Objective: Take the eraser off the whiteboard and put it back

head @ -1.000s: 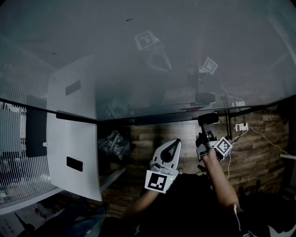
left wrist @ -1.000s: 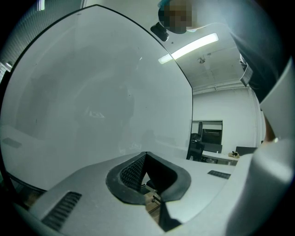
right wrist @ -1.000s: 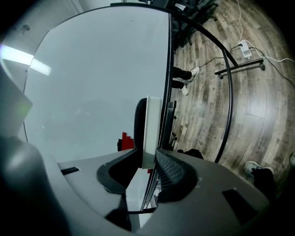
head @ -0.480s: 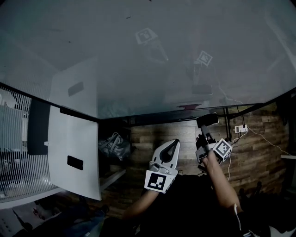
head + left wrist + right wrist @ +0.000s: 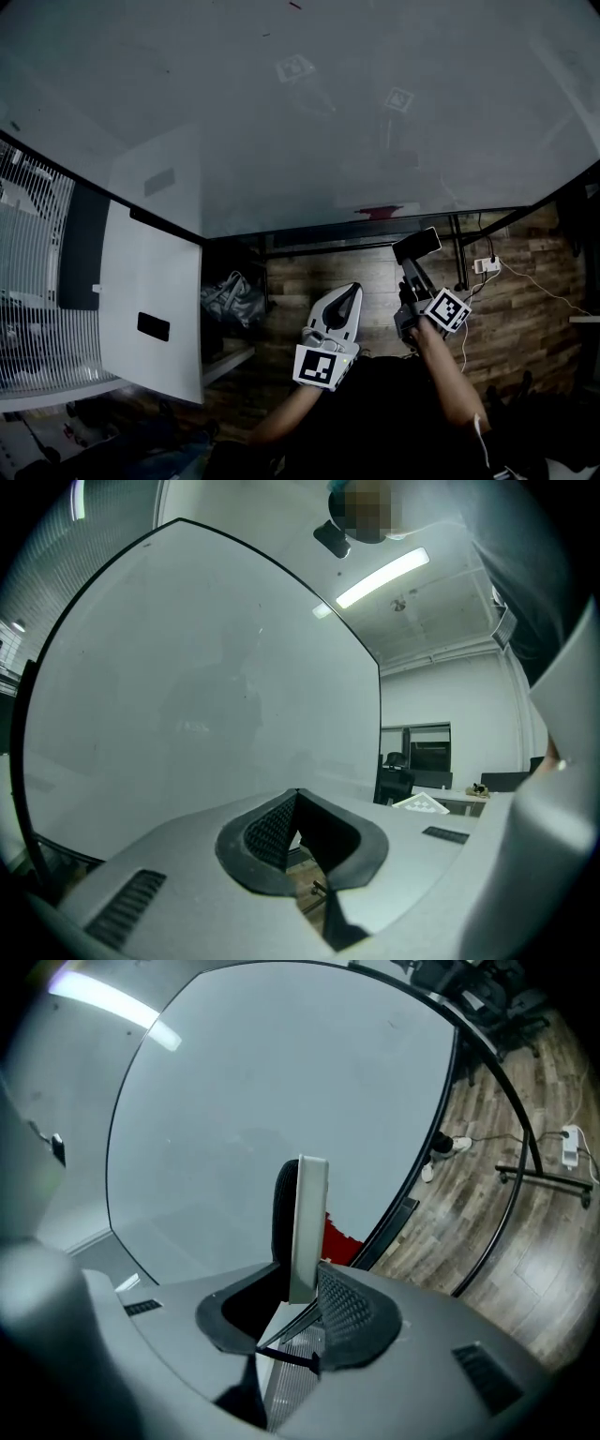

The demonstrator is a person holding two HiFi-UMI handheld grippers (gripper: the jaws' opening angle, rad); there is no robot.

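Grey side of eraser (image 5: pixel 307 1227) shows only in right gripper view.

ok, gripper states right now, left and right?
left gripper: closed, nothing in it.
right gripper: closed on the eraser.

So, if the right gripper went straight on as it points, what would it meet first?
Most likely the whiteboard: it fills the view ahead of the right gripper, and the eraser clamped in it would touch first. Depth is unclear.
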